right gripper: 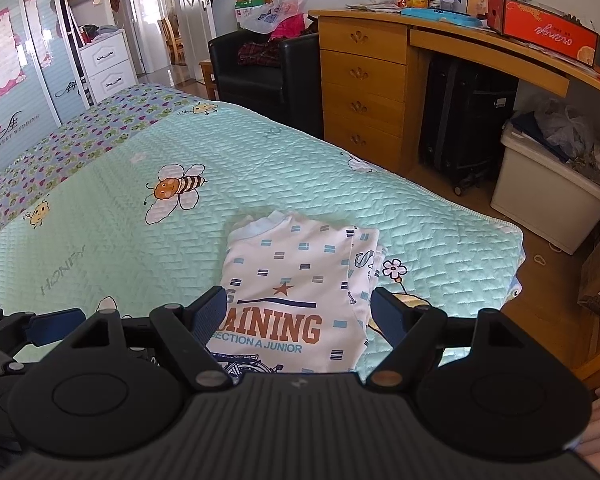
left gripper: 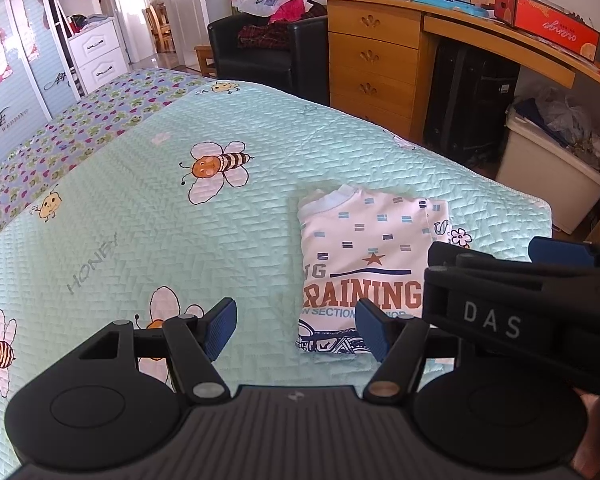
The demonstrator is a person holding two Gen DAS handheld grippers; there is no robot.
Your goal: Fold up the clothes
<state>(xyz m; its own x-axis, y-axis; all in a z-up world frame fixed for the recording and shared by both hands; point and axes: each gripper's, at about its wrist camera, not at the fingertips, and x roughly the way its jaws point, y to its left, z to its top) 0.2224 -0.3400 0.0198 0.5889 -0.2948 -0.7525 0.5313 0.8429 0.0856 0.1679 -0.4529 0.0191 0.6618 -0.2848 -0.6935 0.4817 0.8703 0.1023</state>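
Just ahead of both hand-held grippers — left [left gripper: 296, 328], right [right gripper: 298, 316], jaws spread, empty — folded shirt [right gripper: 296, 292] on bedspread [right gripper: 112, 248].

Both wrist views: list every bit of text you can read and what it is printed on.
"AINING" and "SECTION A JUNIOR": folded shirt, left edge cut off.
"HONEY": green bedspread.
"DAS": right gripper's body.
"SWEET WEDDING": wardrobe door.
"orange", upside down: red box on the desk.
Pink wardrobe posters, desk packets, cardboard carton label: too small to read.
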